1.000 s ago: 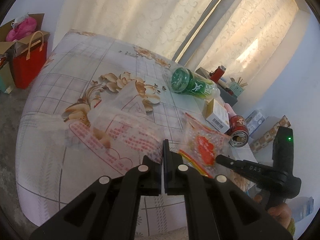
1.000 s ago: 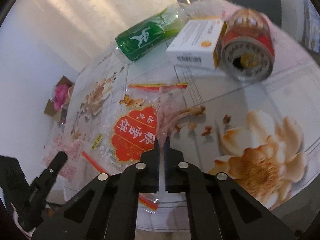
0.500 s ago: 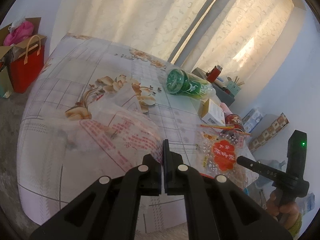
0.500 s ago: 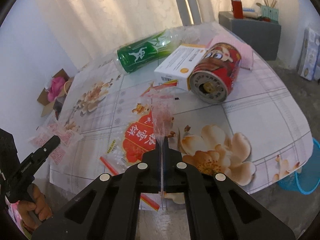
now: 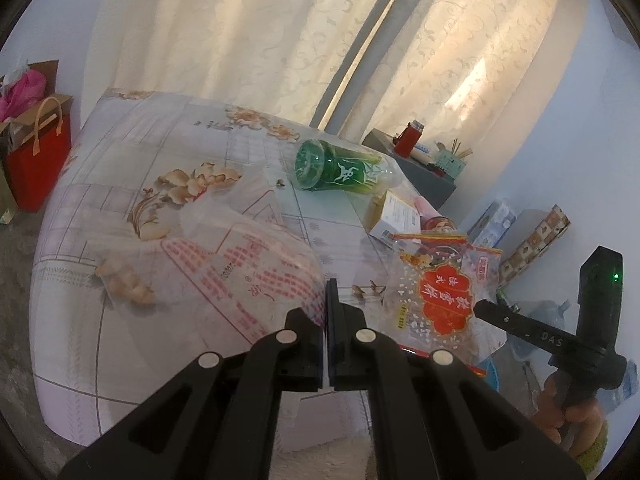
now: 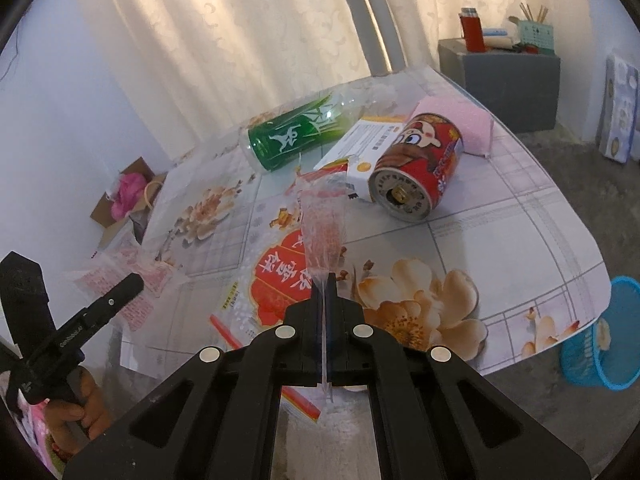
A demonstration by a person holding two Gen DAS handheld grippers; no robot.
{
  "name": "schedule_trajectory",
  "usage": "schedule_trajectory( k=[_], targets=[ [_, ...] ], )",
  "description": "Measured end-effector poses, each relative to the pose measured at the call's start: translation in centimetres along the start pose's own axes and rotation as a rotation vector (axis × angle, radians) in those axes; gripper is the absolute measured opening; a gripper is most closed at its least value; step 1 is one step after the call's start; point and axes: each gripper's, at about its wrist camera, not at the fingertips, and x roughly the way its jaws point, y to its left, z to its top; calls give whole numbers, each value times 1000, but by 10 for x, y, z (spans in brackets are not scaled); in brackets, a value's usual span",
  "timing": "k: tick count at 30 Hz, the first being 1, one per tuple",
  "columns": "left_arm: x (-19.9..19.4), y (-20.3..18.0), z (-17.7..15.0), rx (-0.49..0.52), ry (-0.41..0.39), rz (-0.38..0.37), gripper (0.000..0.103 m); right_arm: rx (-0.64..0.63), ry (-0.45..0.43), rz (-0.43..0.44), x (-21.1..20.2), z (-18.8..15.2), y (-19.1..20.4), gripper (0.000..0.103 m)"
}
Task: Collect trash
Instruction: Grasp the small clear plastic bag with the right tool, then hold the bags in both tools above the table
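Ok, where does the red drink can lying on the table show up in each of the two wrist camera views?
Left wrist view: the red can is right of centre, mostly hidden behind the white box and the wrapper with the red label.
Right wrist view: the red can is above centre, on its side, open end toward the camera.
Shared landmark: the green bottle, beyond the box in both.

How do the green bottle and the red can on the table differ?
The green bottle is see-through plastic with white and green print; the red can is opaque metal with a cartoon face. The bottle is longer and slimmer, the can short and stout. Both lie on their sides, flanking the white box.
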Motion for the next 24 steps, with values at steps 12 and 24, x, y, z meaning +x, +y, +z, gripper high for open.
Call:
schedule_trajectory(
  k=[12, 24],
  targets=[
    [12, -21, 11, 74, 35, -17, 1, 87, 32, 52, 6, -5, -15, 0],
    [4, -28, 6, 82, 15, -4, 1, 109, -34, 75, -16, -6, -23, 0]
  ],
)
